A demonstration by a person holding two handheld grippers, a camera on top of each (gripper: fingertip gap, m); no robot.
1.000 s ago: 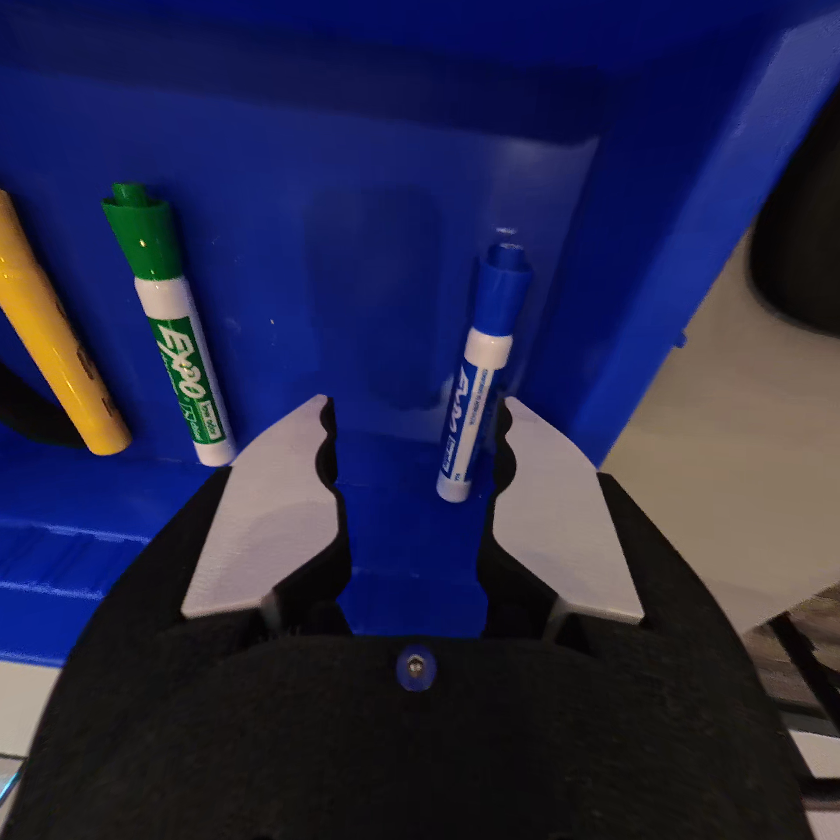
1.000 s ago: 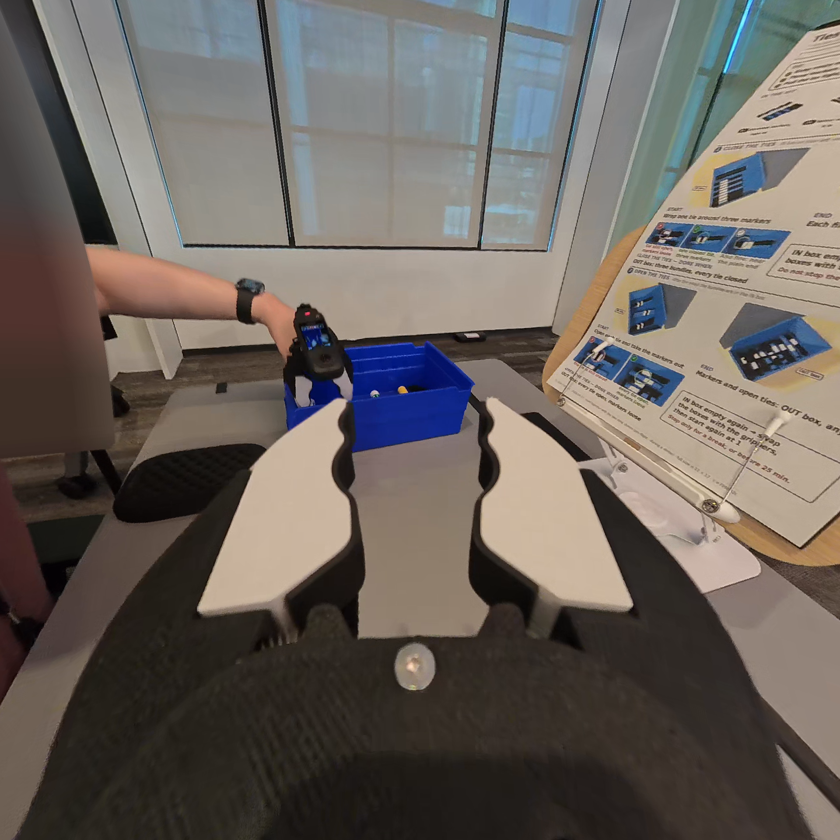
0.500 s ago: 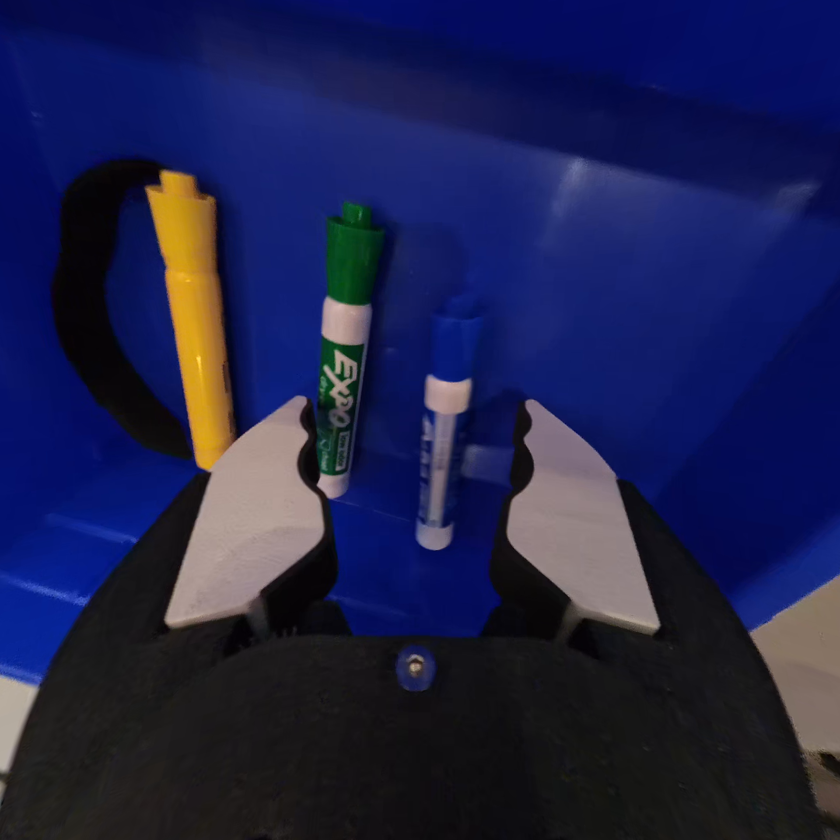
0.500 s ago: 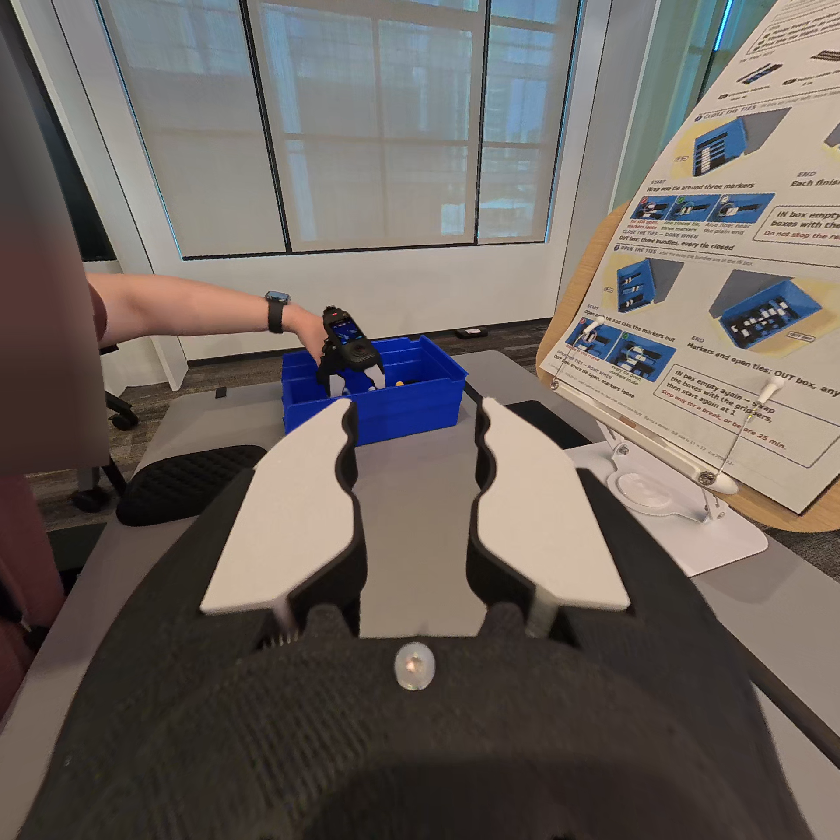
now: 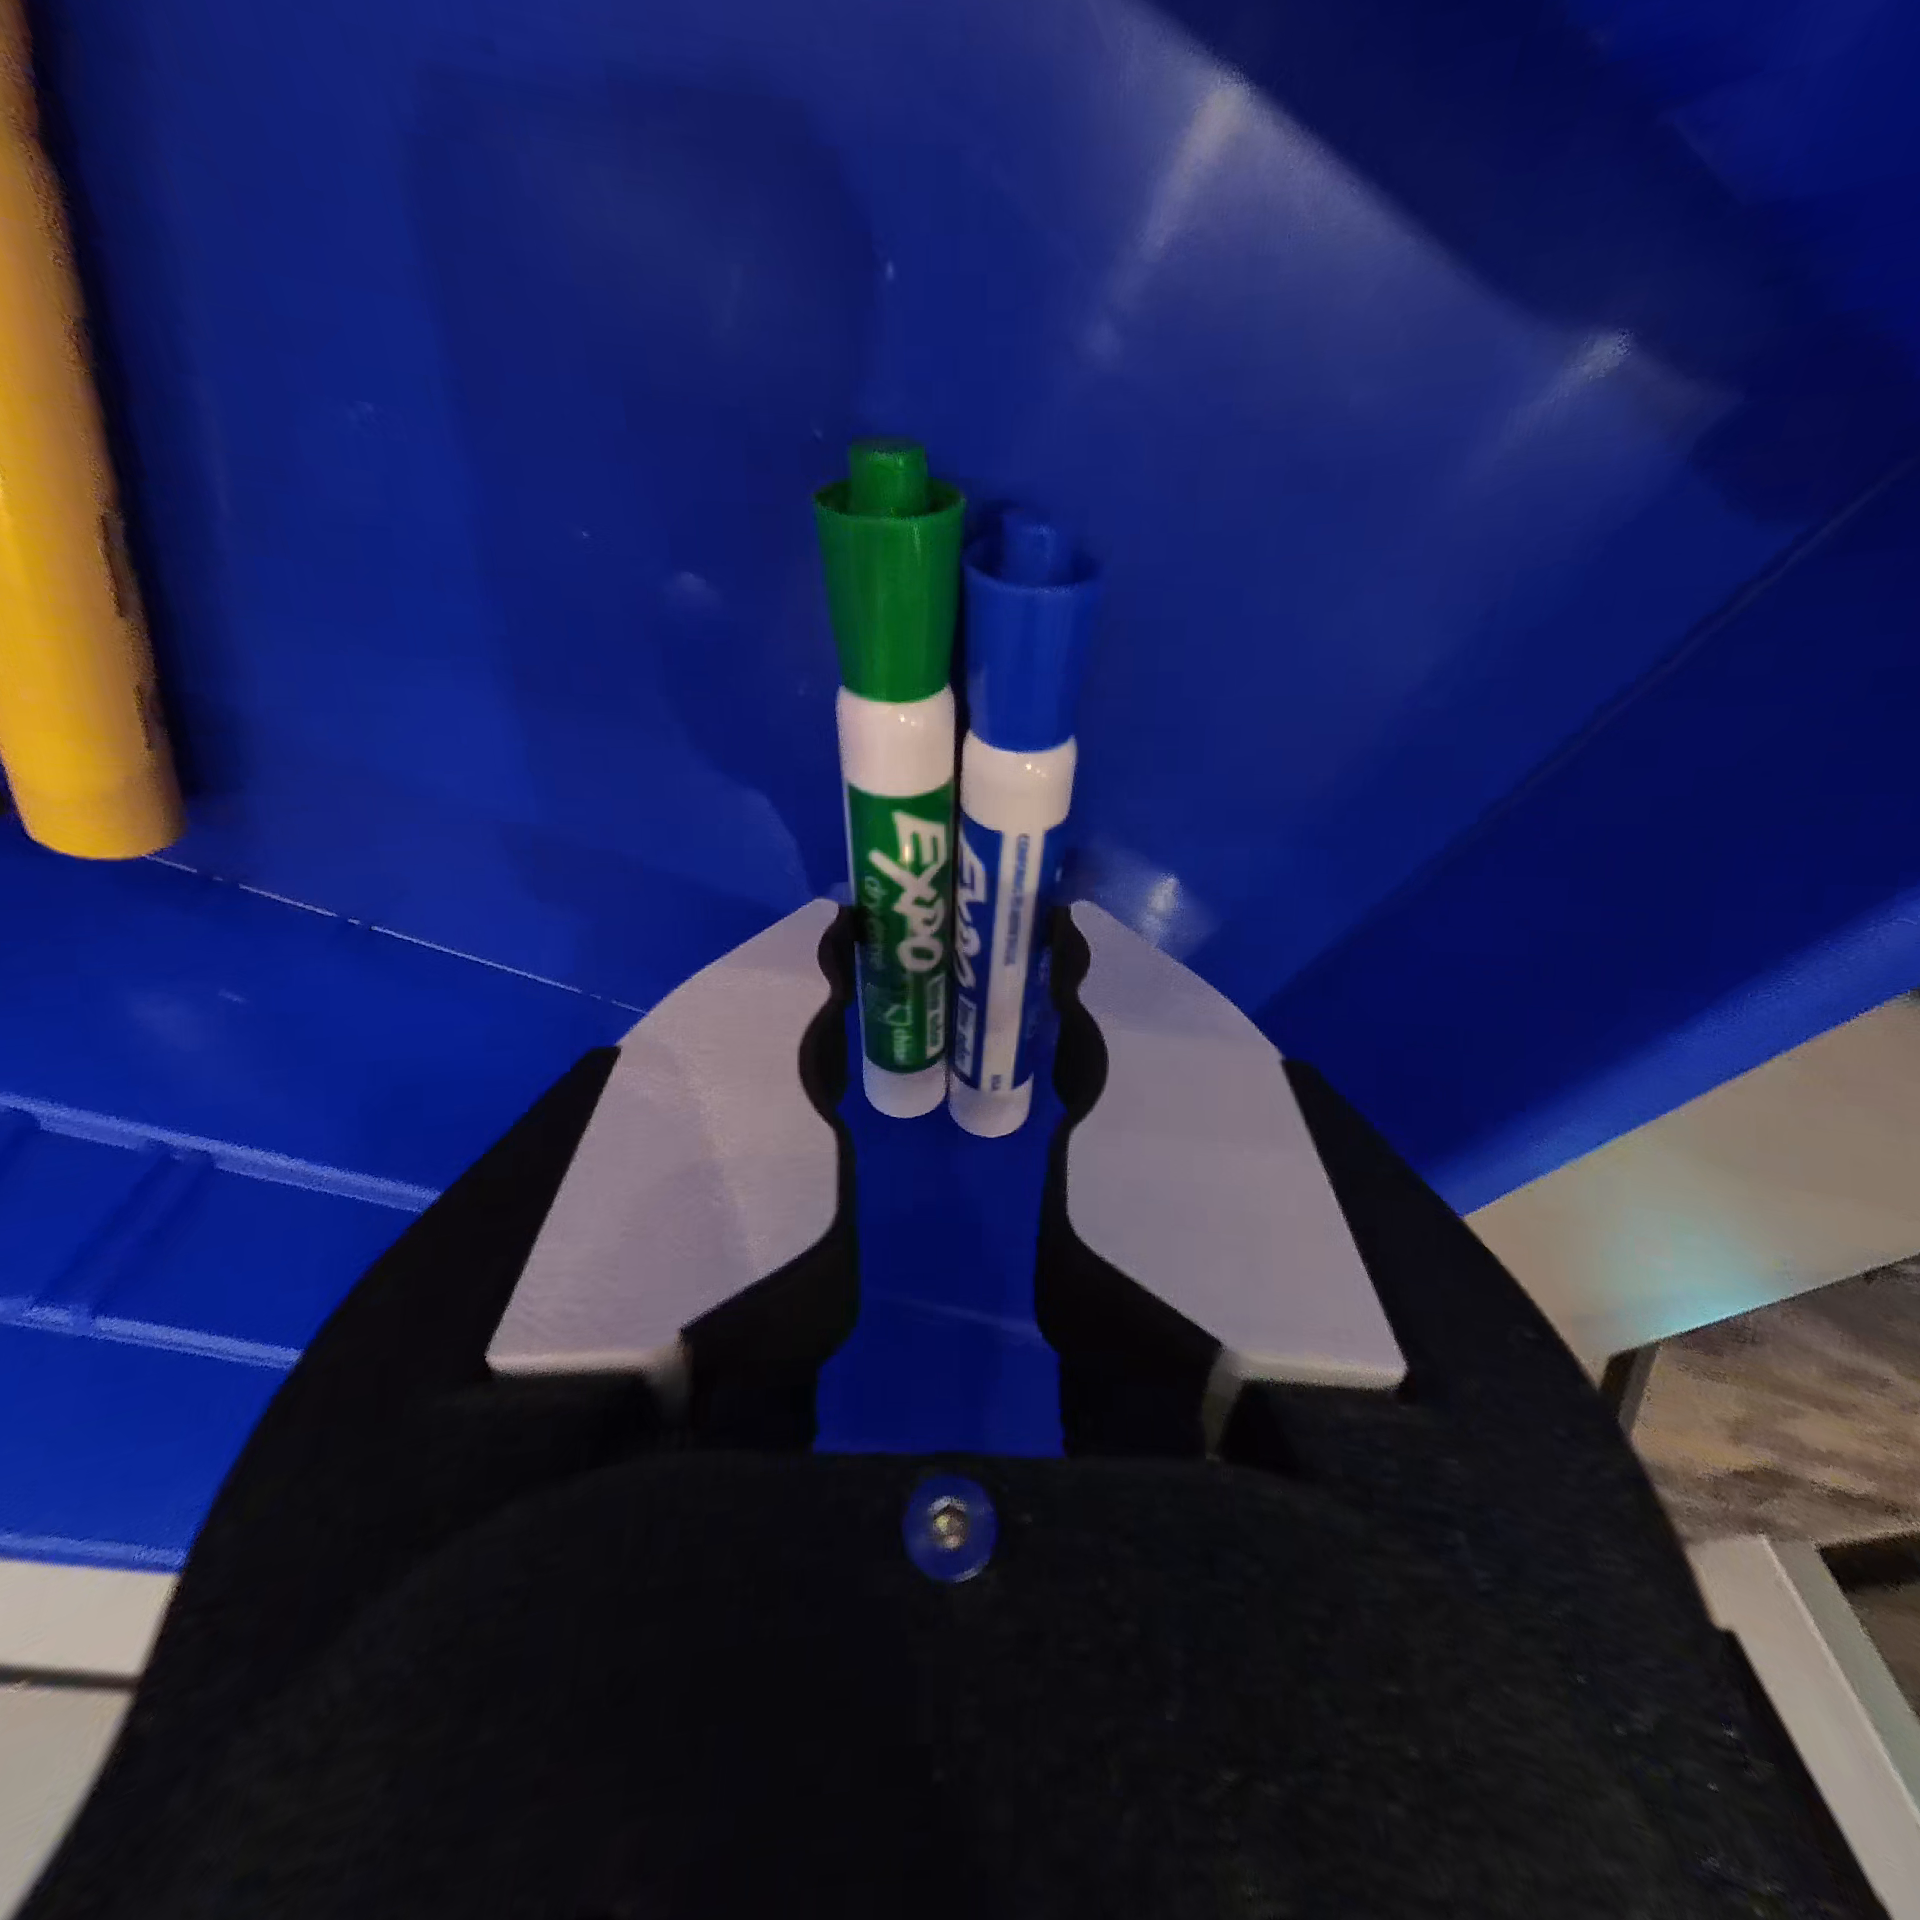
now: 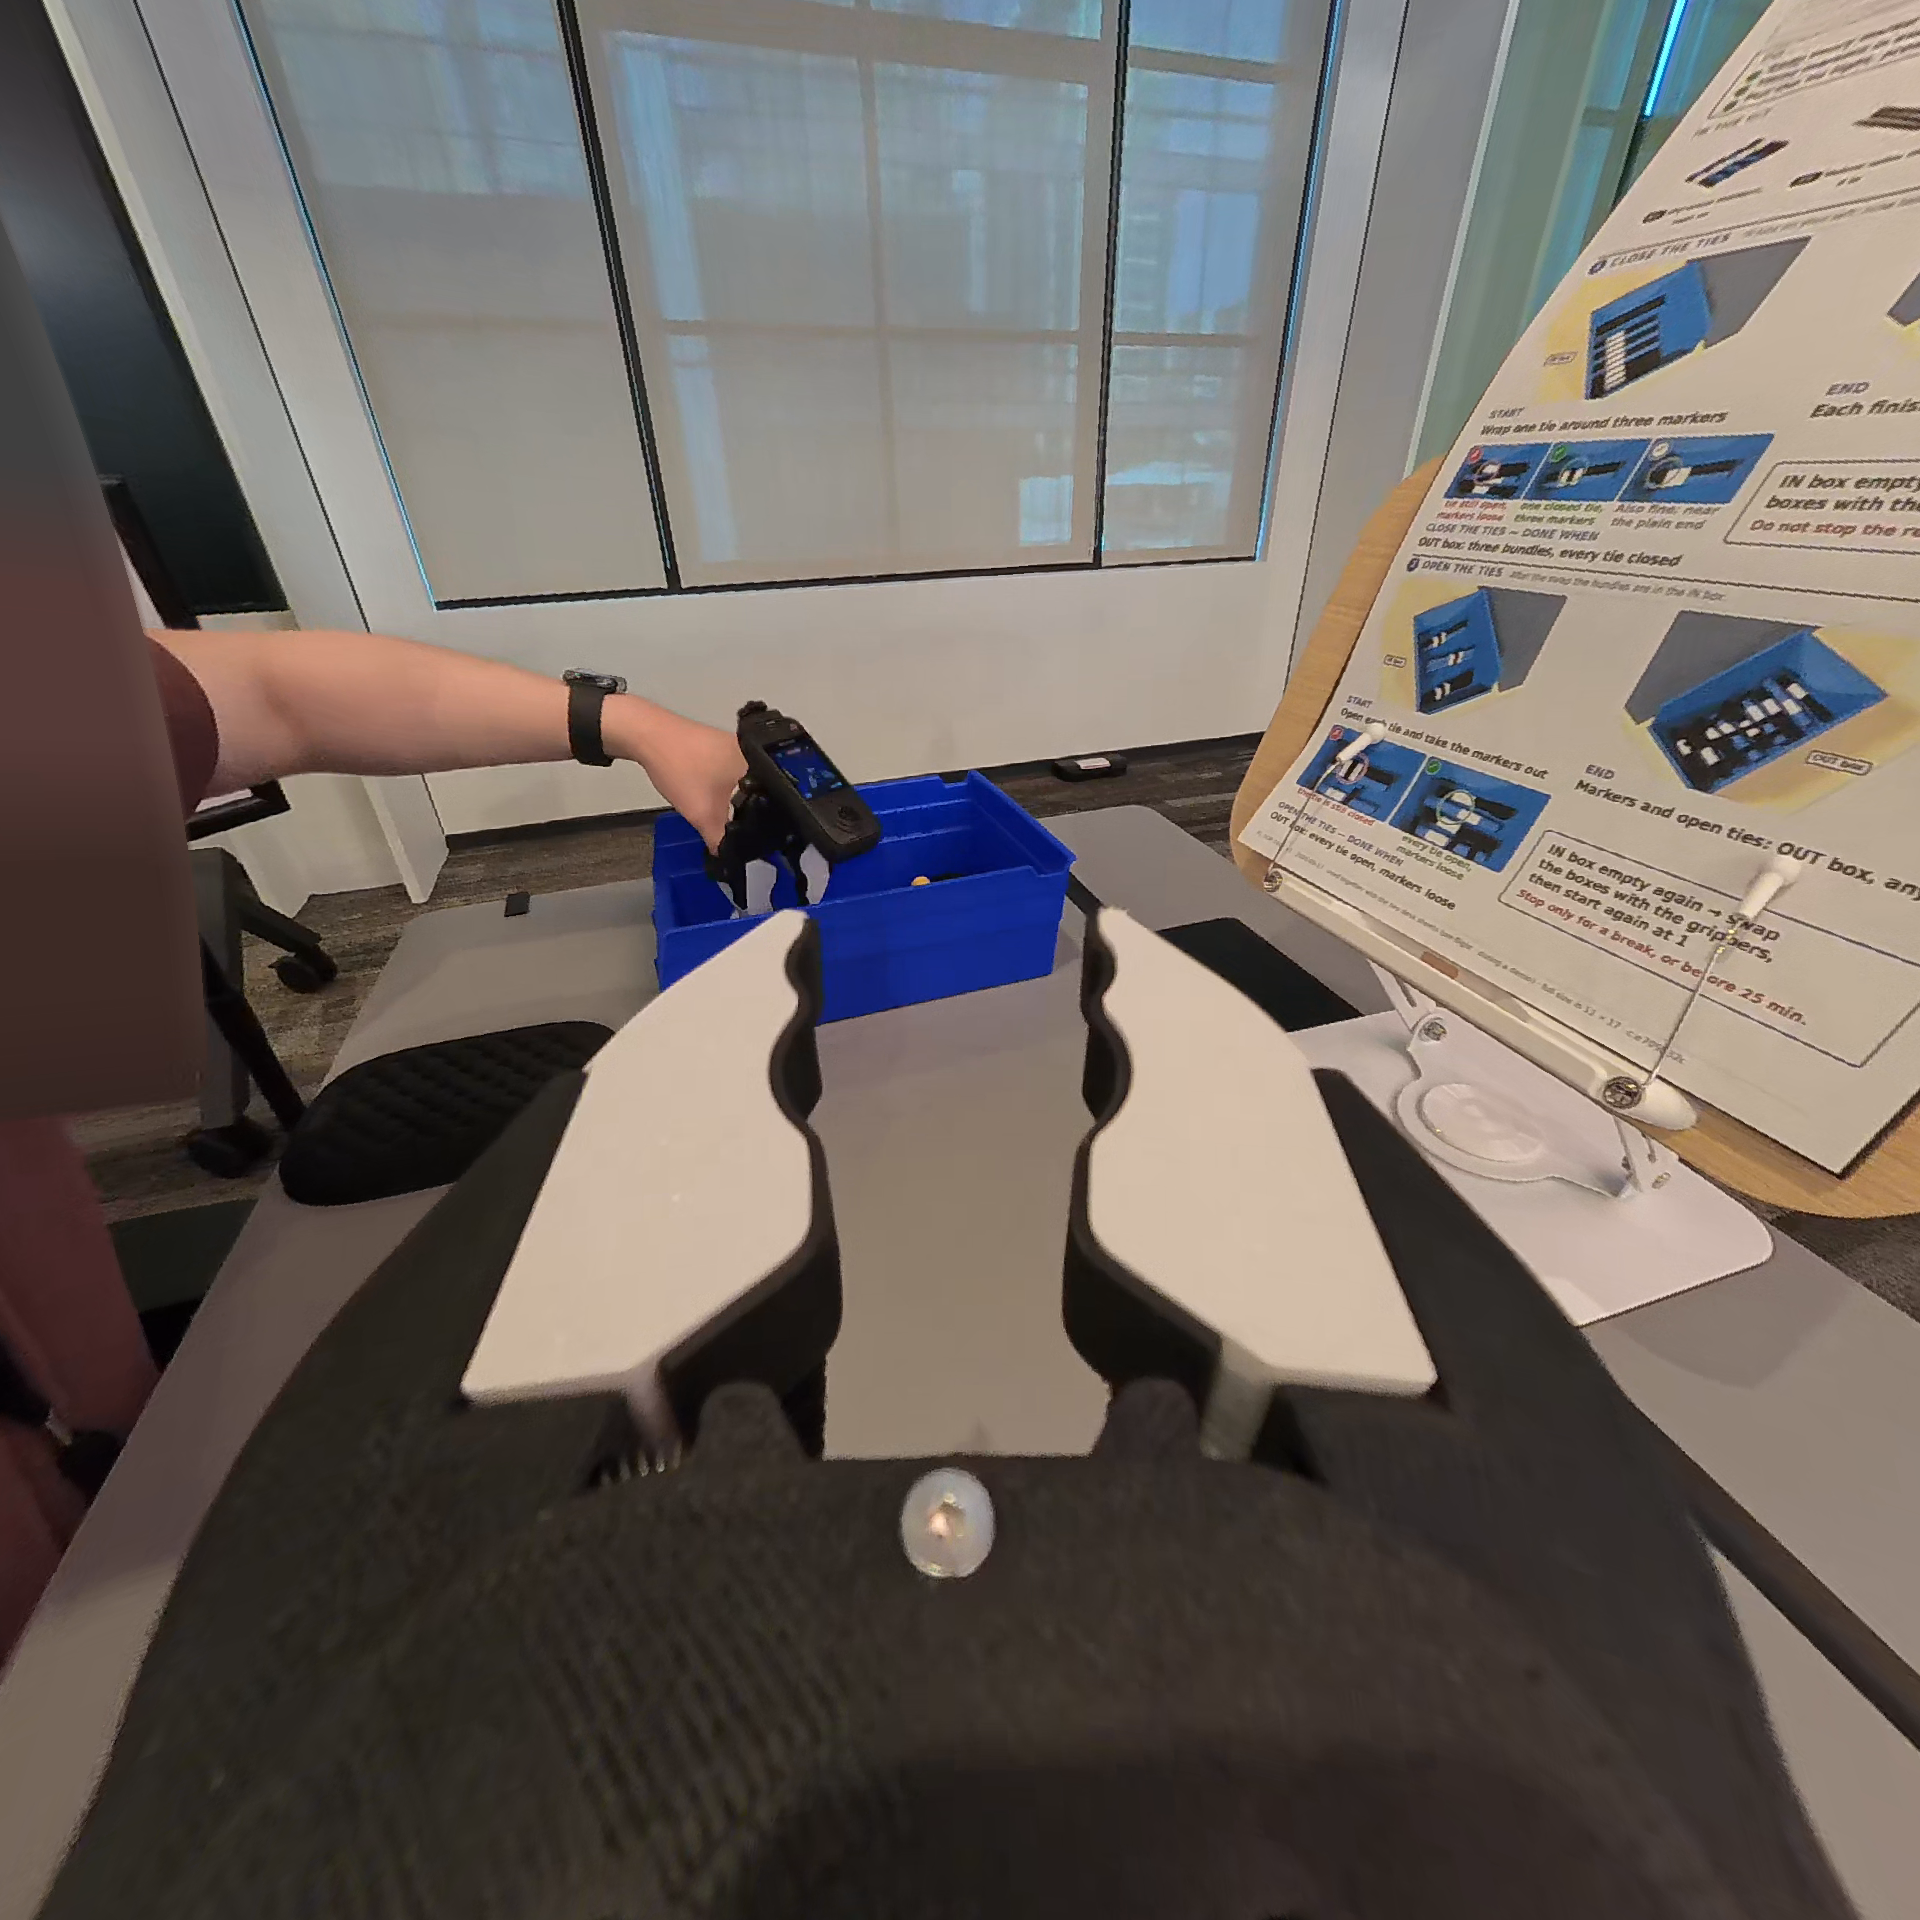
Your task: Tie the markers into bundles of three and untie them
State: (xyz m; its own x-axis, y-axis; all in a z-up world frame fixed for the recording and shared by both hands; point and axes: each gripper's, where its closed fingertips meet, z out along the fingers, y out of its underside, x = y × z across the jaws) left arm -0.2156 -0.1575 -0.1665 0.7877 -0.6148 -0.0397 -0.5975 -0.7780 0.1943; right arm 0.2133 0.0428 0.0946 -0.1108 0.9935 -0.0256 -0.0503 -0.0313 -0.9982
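In the left wrist view my left gripper [image 5: 948,920] is shut on a green marker [image 5: 896,790] and a blue marker [image 5: 1013,821], side by side between the fingertips, over the floor of the blue bin [image 5: 468,436]. A yellow marker [image 5: 62,582] lies at the far left of the bin. In the right wrist view my right gripper [image 6: 945,935] is open and empty above the grey table [image 6: 940,1143]. The left gripper [image 6: 774,857] shows farther off, reaching into the blue bin [image 6: 935,935].
A black padded mat [image 6: 436,1101] lies left on the table. An instruction board [image 6: 1662,644] on a white stand [image 6: 1538,1174] is at the right. A person's arm [image 6: 416,696] with a wristwatch reaches over the bin. Windows are behind. My right fingertips sit around 55 centimeters from my left ones.
My left gripper has moved in and closed, pushing the green and blue markers together between its fingers. The right gripper has stayed open, its view shifting slightly.
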